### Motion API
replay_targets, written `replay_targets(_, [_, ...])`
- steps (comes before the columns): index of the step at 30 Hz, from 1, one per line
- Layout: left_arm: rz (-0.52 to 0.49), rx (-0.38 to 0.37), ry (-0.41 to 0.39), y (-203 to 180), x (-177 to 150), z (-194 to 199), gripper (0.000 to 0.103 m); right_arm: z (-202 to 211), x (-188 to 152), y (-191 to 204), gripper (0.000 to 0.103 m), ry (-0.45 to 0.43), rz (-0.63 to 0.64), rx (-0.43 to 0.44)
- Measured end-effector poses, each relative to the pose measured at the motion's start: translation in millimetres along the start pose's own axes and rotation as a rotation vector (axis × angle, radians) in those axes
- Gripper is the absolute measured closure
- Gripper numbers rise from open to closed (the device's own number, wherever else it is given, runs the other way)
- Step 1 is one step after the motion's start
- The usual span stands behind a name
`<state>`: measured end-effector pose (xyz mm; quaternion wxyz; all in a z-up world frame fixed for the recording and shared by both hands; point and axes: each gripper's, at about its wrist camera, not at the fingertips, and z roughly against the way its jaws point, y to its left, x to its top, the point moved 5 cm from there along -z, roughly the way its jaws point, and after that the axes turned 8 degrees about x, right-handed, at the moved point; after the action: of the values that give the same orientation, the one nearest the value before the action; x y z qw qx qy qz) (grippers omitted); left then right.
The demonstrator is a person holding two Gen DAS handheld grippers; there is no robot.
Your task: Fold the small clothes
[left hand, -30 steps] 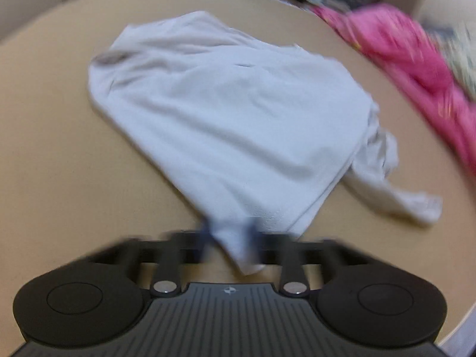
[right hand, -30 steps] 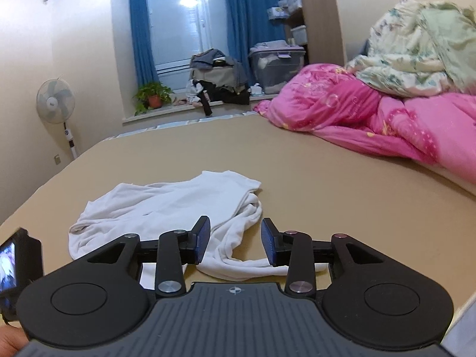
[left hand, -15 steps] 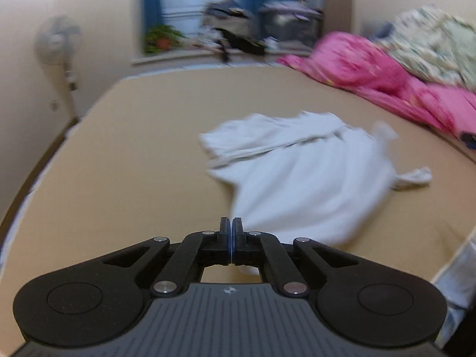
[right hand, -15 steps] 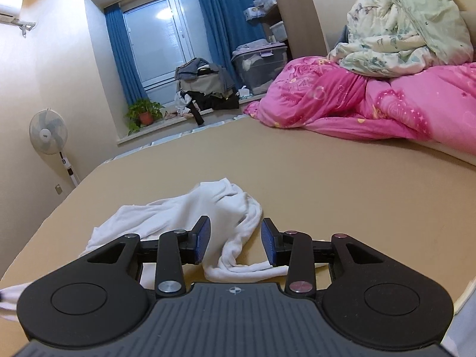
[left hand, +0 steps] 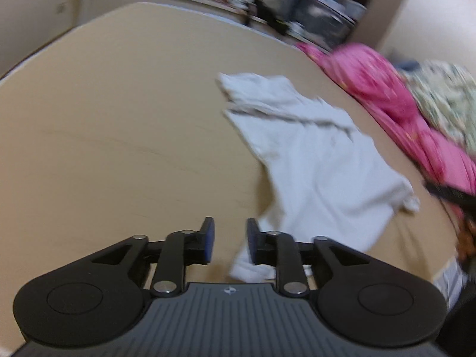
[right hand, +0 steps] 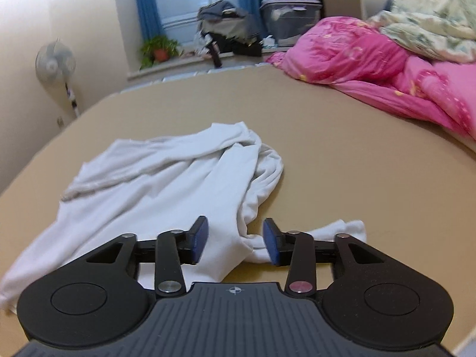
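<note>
A white garment (left hand: 315, 160) lies crumpled on the tan bed surface (left hand: 119, 148). In the left wrist view it stretches from the middle to the right, one corner reaching down beside my left gripper (left hand: 228, 239). That gripper's jaws are opening, with only bare surface between them. In the right wrist view the same white garment (right hand: 166, 184) spreads ahead and to the left, a twisted sleeve curling right. My right gripper (right hand: 235, 242) hangs over the garment's near edge, jaws opening, cloth below the gap but not pinched.
A pink quilt (right hand: 372, 68) and a floral blanket (right hand: 431, 15) are heaped along the right side of the bed. A standing fan (right hand: 55, 62), a potted plant (right hand: 160, 49), a storage bin (right hand: 291, 17) and piled clothes line the window wall.
My left gripper let go of the garment's corner, swung left while shut, and its jaws now stand apart. My right gripper dropped closer to the garment and widened slightly.
</note>
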<state>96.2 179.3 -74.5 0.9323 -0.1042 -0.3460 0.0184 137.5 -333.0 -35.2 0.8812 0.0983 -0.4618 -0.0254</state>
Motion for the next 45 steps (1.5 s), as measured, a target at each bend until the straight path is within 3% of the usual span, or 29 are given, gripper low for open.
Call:
replay_targets(1, [-0.030,-0.018,0.006,-7,-1,-5,0.057,-8,-1,2,0.050,0.013,0.013,0.002])
replay_targets(5, [-0.133,-0.067,-0.002,-33,-11,-18,0.057,-39,-7,3,0.050,0.083,0.061,0.010])
replay_targets(8, [-0.162,-0.107,-0.023,-50,-14,-22,0.051,-51,-12,6,0.050,0.113,0.098,0.017])
replay_targets(11, [-0.211,-0.068,-0.017,-61,-19,-35,0.051,-56,-16,13,0.052,0.127,0.163,-0.001])
replay_targets(12, [-0.236,-0.033,-0.023,-63,-20,-39,0.057,-57,-17,16,0.059,0.130,0.183,-0.009])
replay_targets(13, [-0.253,-0.004,-0.030,-64,-21,-41,0.077,-57,-19,19,0.068,0.133,0.198,-0.008])
replay_targets(15, [-0.273,0.041,-0.024,-61,-22,-48,0.095,-54,-20,22,0.085,0.136,0.216,-0.020])
replay_targets(16, [-0.276,0.060,-0.024,-59,-22,-49,0.096,-51,-20,23,0.092,0.132,0.212,-0.023])
replay_targets(19, [-0.246,0.058,-0.051,-52,-17,-36,0.097,-31,-15,25,0.097,0.088,0.159,0.018])
replay_targets(23, [-0.025,-0.030,-0.122,-25,-4,23,0.099,27,5,19,0.099,-0.075,-0.026,0.174])
replay_targets(24, [0.013,-0.045,-0.136,-16,-4,41,0.099,51,10,13,0.100,-0.140,-0.124,0.263])
replay_targets(27, [0.080,-0.060,-0.068,7,-27,76,0.099,102,8,-11,0.100,-0.244,-0.362,0.483])
replay_targets(28, [0.097,-0.083,-0.014,13,-38,80,0.099,110,3,-21,0.100,-0.232,-0.406,0.503])
replay_targets(30, [0.076,-0.097,0.100,15,-58,76,0.099,111,-14,-37,0.100,-0.138,-0.433,0.434])
replay_targets(31, [0.032,-0.069,0.152,12,-67,69,0.099,106,-24,-43,0.100,-0.069,-0.427,0.388])
replay_targets(34, [-0.048,0.000,0.202,7,-74,52,0.098,79,-67,-49,0.096,0.221,-0.318,0.207])
replay_targets(36, [-0.035,0.006,0.209,6,-70,45,0.094,76,-78,-51,0.095,0.248,-0.278,0.158])
replay_targets(38, [-0.020,0.006,0.207,3,-64,39,0.083,75,-84,-54,0.084,0.260,-0.272,0.150])
replay_targets(40, [-0.031,0.021,0.228,-5,-67,32,0.070,72,-92,-53,0.066,0.297,-0.261,0.144])
replay_targets(45, [-0.107,0.080,0.328,-22,-87,4,0.070,62,-115,-37,0.065,0.433,-0.126,0.107])
